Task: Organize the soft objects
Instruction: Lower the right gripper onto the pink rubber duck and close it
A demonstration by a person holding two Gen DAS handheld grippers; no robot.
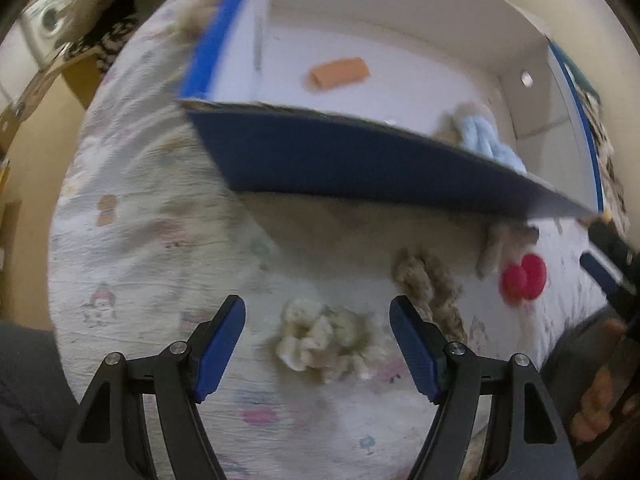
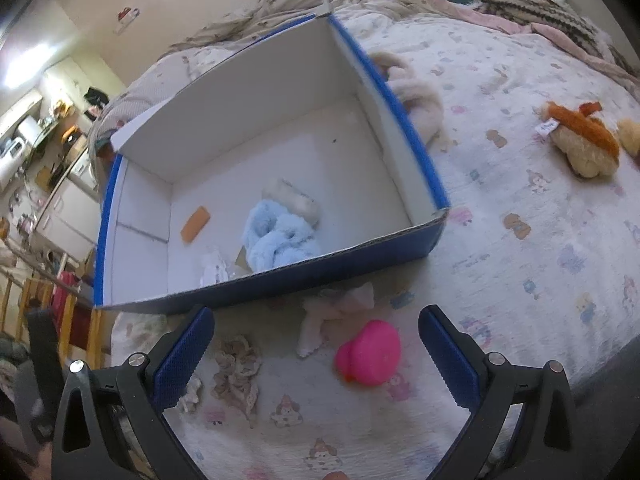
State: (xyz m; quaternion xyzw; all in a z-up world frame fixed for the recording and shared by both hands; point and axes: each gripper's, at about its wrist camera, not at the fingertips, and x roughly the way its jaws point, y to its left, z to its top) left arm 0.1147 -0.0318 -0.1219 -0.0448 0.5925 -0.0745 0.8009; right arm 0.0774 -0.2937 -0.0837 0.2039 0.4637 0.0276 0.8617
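Observation:
A blue cardboard box (image 1: pixel 320 152) (image 2: pixel 340 268) with a white inside sits on the bed. It holds a light blue fluffy toy (image 2: pixel 280 236) (image 1: pixel 488 140), an orange foam roll (image 1: pixel 340 72) (image 2: pixel 195 224) and small white pieces. My left gripper (image 1: pixel 318 312) is open over a cream fluffy scrunchie (image 1: pixel 328 340); a tan knotted plush (image 1: pixel 428 284) lies beside it. My right gripper (image 2: pixel 316 324) is open above a pink rubber duck (image 2: pixel 370 354) (image 1: pixel 524 276), a white cloth (image 2: pixel 332 316) and a beige lace scrunchie (image 2: pixel 236 372).
The bed has a white printed sheet (image 2: pixel 520 240). An orange and tan plush (image 2: pixel 584 140) lies far right, and a cream plush (image 2: pixel 416 92) sits behind the box. Blankets are piled at the headboard end (image 2: pixel 520 8). Room furniture shows at the left.

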